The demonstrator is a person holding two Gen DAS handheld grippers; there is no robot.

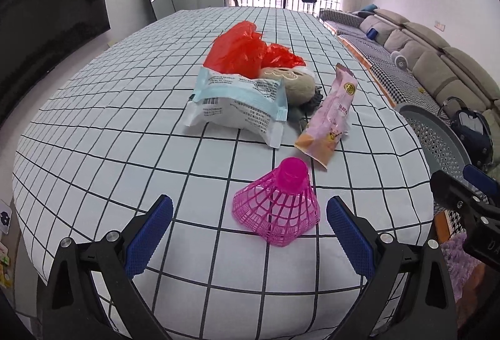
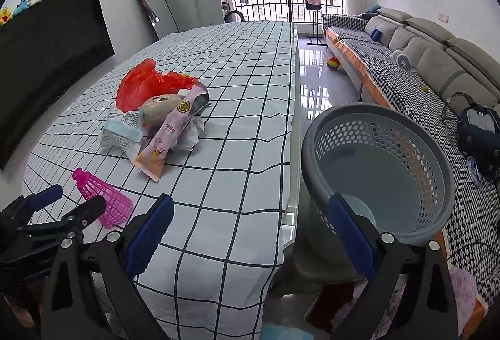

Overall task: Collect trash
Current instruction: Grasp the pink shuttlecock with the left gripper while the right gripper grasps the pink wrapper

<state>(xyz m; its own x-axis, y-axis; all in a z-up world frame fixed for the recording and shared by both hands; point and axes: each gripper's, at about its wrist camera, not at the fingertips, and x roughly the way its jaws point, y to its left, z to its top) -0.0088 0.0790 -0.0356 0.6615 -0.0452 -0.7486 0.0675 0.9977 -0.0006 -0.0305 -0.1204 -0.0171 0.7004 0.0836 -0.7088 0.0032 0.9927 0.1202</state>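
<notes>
L fingers (image 1: 155, 230) wide, straddling pink shuttlecock (image 1: 278, 209), untouched.

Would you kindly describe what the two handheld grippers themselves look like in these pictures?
The left gripper and the right gripper look alike: black, angular plastic arms joined by round silver fasteners, each ending in a rounded blue pad with a fine dotted texture. No cables, sleeves or hands are visible.
</notes>
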